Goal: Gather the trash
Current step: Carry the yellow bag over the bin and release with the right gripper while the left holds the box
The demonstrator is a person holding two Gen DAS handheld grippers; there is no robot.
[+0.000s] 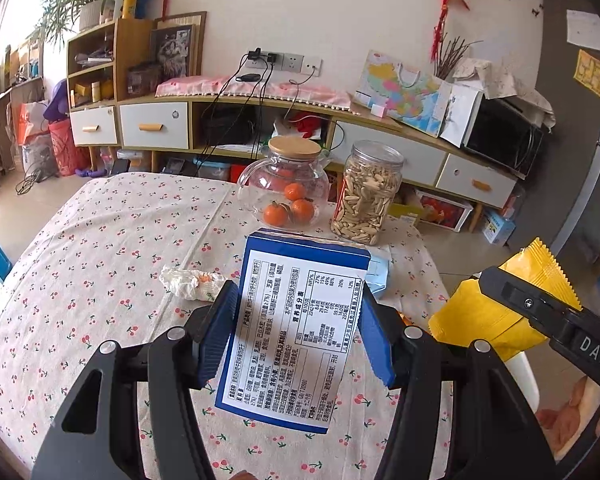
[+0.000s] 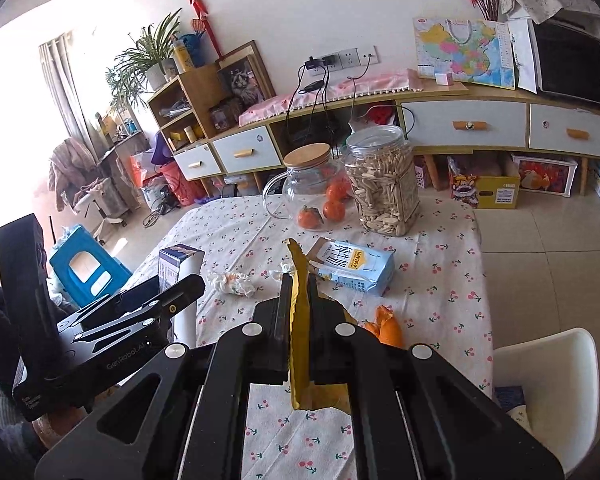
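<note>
A: Going left to right in the left wrist view, what do you count on the cherry-print tablecloth?

B: One crumpled tissue at centre left; then one blue-and-white box in the middle, clamped between the two blue pads of the left gripper and lifted clear of the cloth; behind it, upper centre, one glass jug with a wooden lid and four oranges that I can count inside; just right of it, one clear jar of seeds.

A: And at the right edge?

B: One yellow wrapper, pinched flat in the right gripper; its jaws are pressed together on the foil.

A: What does the right wrist view add?

B: At the left, one blue stool on the floor; lower centre, one white paper napkin under the gripper; centre right, one pale blue packet lying flat; below it, one piece of orange peel; lower right, one white chair.
</note>
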